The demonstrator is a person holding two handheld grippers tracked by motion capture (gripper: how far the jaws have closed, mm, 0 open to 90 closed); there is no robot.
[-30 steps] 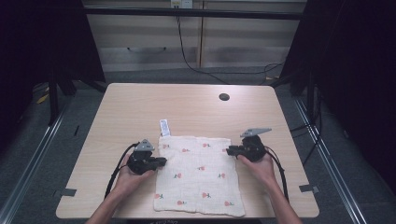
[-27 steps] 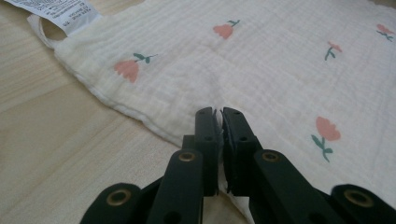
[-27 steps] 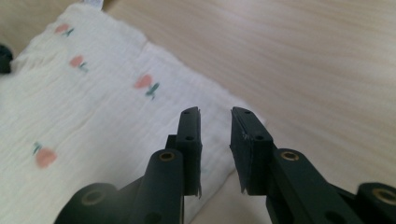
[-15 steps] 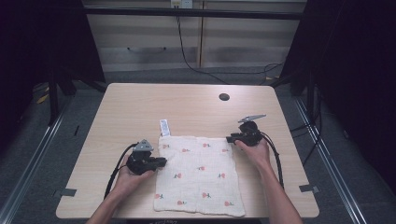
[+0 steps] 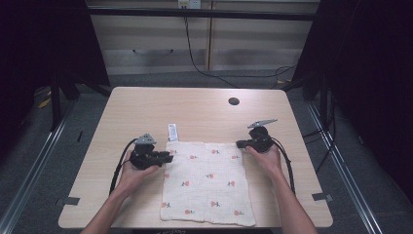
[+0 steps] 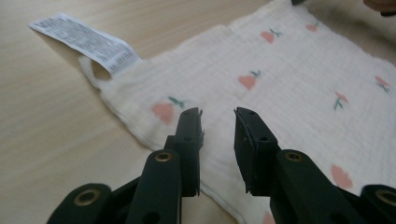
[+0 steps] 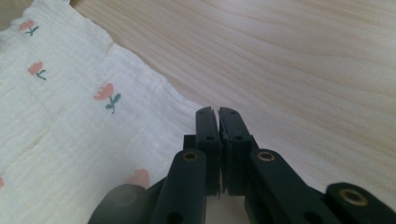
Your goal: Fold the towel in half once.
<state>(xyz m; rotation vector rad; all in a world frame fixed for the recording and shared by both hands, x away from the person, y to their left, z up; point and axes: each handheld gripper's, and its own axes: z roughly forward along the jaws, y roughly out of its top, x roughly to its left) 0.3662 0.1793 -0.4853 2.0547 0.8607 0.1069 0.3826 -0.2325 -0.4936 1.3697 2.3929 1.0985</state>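
Observation:
A white cloth (image 5: 207,180) printed with pink flowers lies flat on the wooden table (image 5: 195,107), and a white label (image 5: 172,131) sticks out at its far left corner. My left gripper (image 5: 170,156) hovers over the cloth's left edge near that corner. In the left gripper view, the left gripper (image 6: 218,116) has just been opening and holds nothing, with the cloth (image 6: 289,70) and label (image 6: 84,42) beyond it. My right gripper (image 5: 238,144) sits at the far right corner. Its jaws have just closed, and in the right gripper view the right gripper (image 7: 218,111) meets the cloth (image 7: 56,116) at its edge, with no fabric visible between the pads.
A dark round hole (image 5: 234,101) sits in the tabletop near the far right. Bare wood stretches beyond the cloth toward the far edge. Cables trail from both grippers along the person's forearms. Dark floor and rails surround the table.
The right gripper moved from the cloth's right edge up to its far right corner and shut. The left gripper shifted toward the far left corner, and its jaws parted.

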